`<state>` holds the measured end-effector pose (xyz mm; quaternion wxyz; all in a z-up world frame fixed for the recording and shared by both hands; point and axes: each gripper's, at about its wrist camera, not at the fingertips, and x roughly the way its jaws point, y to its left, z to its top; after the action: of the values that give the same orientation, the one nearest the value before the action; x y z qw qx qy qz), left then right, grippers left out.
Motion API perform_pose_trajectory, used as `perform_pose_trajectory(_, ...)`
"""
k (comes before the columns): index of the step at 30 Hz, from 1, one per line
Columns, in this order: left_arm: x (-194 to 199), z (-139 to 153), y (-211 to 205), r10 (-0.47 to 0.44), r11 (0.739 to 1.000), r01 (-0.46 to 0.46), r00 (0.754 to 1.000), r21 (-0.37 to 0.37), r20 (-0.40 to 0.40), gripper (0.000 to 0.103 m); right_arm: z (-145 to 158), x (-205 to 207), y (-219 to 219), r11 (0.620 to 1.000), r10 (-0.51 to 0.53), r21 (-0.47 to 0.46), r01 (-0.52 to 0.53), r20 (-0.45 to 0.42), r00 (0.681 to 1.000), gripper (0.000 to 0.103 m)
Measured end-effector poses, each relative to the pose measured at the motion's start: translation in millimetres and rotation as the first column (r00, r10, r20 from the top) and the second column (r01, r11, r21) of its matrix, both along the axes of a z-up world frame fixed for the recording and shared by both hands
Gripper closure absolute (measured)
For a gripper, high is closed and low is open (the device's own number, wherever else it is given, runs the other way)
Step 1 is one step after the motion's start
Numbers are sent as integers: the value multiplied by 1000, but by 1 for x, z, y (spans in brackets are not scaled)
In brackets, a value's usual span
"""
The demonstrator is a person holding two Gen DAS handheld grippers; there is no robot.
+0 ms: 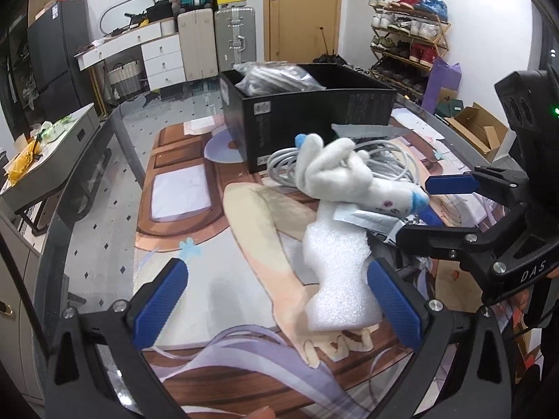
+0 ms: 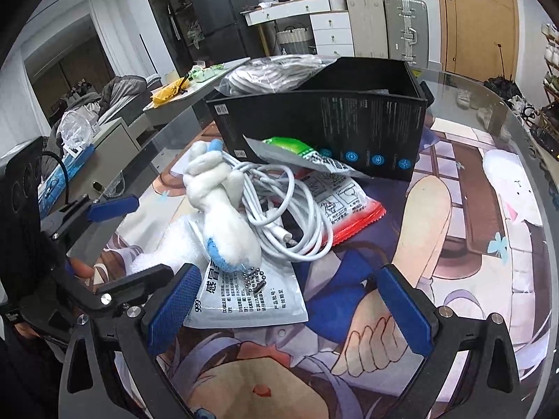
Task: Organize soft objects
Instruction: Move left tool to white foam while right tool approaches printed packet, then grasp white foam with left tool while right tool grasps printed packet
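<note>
A white plush toy (image 1: 346, 174) (image 2: 223, 223) with blue tips lies over a coiled white cable (image 1: 387, 160) (image 2: 290, 216) in front of the black box (image 1: 314, 115) (image 2: 332, 125). Beneath the toy sits a white foam piece (image 1: 339, 272) (image 2: 157, 248), which reaches down to my left gripper's right finger. My left gripper (image 1: 279, 300) (image 2: 153, 235) is open, its jaws wide apart. My right gripper (image 2: 290, 310) (image 1: 428, 200) is open too. The toy's blue end and bead chain (image 2: 253, 279) lie just ahead of its left finger.
A white sachet (image 2: 251, 300), a red-edged packet (image 2: 346, 206) and a grey-green packet (image 2: 307, 157) lie around the cable. The box holds a bag of grey cables (image 1: 276, 76). The printed mat (image 1: 216, 279) covers a glass table whose rim (image 1: 87, 174) curves left.
</note>
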<state>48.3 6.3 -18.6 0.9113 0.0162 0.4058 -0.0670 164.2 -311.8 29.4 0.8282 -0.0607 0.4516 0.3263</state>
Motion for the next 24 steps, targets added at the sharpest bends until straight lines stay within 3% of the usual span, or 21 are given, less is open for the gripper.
perform_pose_trajectory(11,3,-2,7,13,999,-14,1000,-47,-24,0,-7,-7,18,996,42,-85,-37,51,998,2)
perform_pose_trajectory(20,5,-3,6,8,999,-9,999,-44,-31,0,-7,-17,33,992,87,-95,-80,79,993,27)
perform_pose_trajectory(24,6,-5,6,8,999,-10,999,-47,-34,0,-7,-20,34,991,102,-96,-93,94,990,45)
